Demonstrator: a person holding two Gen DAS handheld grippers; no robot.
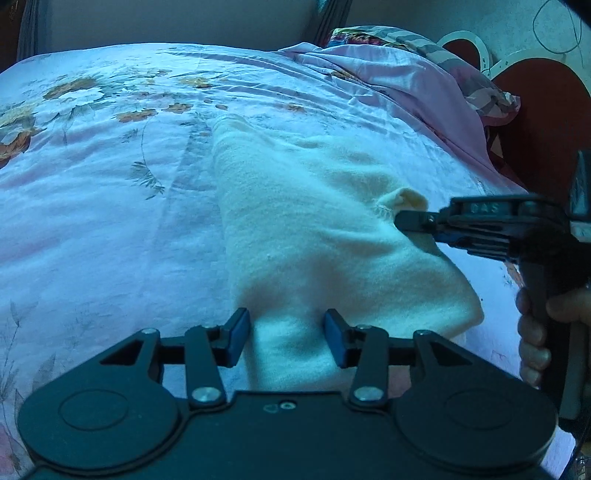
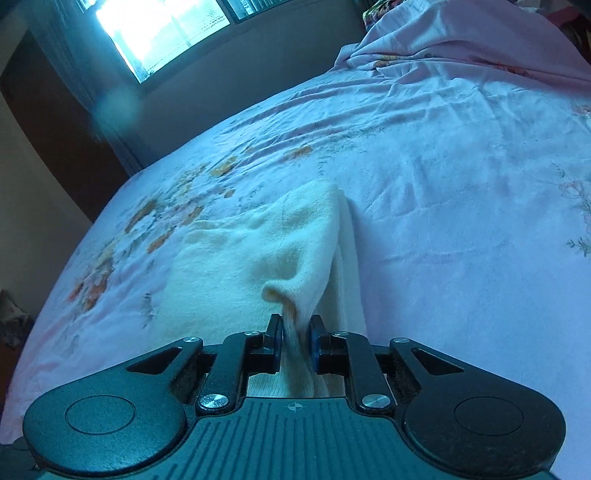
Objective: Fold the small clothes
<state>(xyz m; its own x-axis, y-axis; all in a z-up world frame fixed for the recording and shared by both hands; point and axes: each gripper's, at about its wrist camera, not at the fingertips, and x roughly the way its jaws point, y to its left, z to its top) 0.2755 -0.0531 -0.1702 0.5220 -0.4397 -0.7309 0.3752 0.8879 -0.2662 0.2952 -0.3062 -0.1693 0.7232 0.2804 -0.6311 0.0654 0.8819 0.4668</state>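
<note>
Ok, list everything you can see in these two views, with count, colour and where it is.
cloth: one, cream, lying on the bed, one edge lifted.
bedsheet: one, pale pink with flowers, covering the bed.
pillow: one, patterned, at the far end of the bed.
window: one, bright, on the far wall.
left hand-held gripper: one, black, open with the cloth between its pads.
right hand-held gripper: one, black, shut on the cloth's edge.
hand: one, gripping the right handle.
</note>
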